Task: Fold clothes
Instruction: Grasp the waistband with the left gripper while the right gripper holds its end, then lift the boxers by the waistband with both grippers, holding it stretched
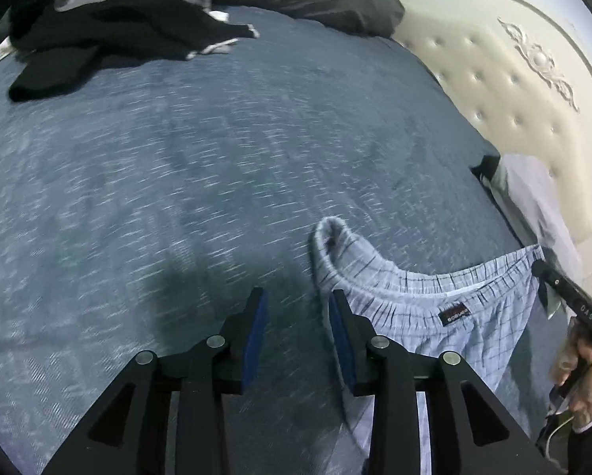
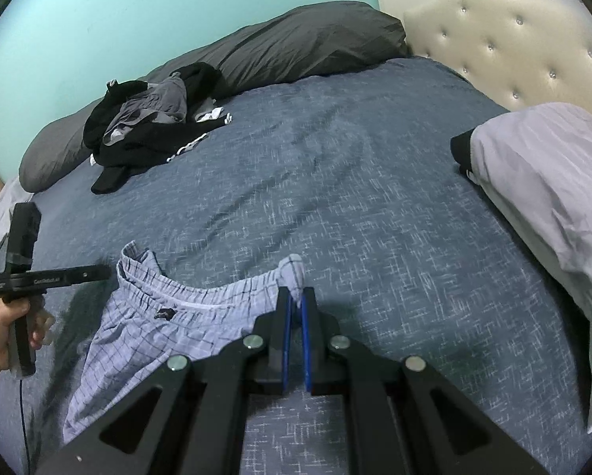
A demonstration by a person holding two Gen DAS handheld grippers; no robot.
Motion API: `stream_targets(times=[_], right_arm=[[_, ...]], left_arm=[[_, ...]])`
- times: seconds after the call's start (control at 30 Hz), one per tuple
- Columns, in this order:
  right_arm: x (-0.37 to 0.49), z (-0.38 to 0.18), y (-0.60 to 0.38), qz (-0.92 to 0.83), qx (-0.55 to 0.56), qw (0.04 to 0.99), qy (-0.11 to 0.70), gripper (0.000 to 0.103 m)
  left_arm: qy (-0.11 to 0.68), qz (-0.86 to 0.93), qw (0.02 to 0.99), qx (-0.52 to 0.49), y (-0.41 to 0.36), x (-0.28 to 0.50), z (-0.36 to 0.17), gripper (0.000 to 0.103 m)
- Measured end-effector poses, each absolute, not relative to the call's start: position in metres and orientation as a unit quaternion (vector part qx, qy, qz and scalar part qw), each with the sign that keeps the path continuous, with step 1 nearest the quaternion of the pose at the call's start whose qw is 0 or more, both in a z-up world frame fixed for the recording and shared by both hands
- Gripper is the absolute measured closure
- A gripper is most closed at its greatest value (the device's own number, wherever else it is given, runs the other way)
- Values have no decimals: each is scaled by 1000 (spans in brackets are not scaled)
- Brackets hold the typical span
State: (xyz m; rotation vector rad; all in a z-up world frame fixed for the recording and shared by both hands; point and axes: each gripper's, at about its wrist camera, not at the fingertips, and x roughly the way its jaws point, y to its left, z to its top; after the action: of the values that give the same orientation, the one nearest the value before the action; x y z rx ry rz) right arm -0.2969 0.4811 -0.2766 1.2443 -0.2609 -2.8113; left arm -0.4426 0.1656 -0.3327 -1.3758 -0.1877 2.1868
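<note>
The checked blue shorts (image 2: pixel 169 328) lie on the blue bedspread (image 1: pixel 177 158), waistband toward the headboard (image 2: pixel 513 39). My right gripper (image 2: pixel 295 304) is clamped tight on one waistband corner, cloth bunched above the pads. My left gripper (image 1: pixel 298 308) stands partly open with nothing between its blue pads (image 1: pixel 256 324); the other waistband end lies just beside its right finger, not gripped. A pile of dark clothes (image 2: pixel 145 130) sits well apart, near the grey pillow (image 2: pixel 296 43).
</note>
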Motion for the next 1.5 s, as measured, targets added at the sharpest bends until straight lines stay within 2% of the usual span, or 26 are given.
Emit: stream_targets(times=[0.2, 0.57, 0.63, 0.67, 0.8, 1.1, 1.5], right_arm=[[-298, -282, 489, -910, 403, 28, -96, 99], [-299, -287, 497, -909, 401, 36, -107, 99], [-299, -288, 497, -909, 401, 36, -107, 99], [-299, -288, 497, -909, 401, 37, -107, 99], [-296, -287, 495, -910, 398, 39, -107, 99], [-277, -249, 477, -921, 371, 60, -103, 99], [-226, -124, 409, -946, 279, 145, -75, 99]], left_arm=[[-123, 805, 276, -511, 168, -460, -338, 61], [-121, 806, 285, -504, 189, -476, -343, 62], [-122, 807, 280, -506, 188, -474, -343, 78], [-125, 807, 274, -508, 187, -474, -342, 95], [-120, 820, 255, -499, 178, -466, -326, 99], [-92, 862, 211, -451, 132, -417, -245, 99], [-55, 924, 144, -350, 48, -318, -75, 99]])
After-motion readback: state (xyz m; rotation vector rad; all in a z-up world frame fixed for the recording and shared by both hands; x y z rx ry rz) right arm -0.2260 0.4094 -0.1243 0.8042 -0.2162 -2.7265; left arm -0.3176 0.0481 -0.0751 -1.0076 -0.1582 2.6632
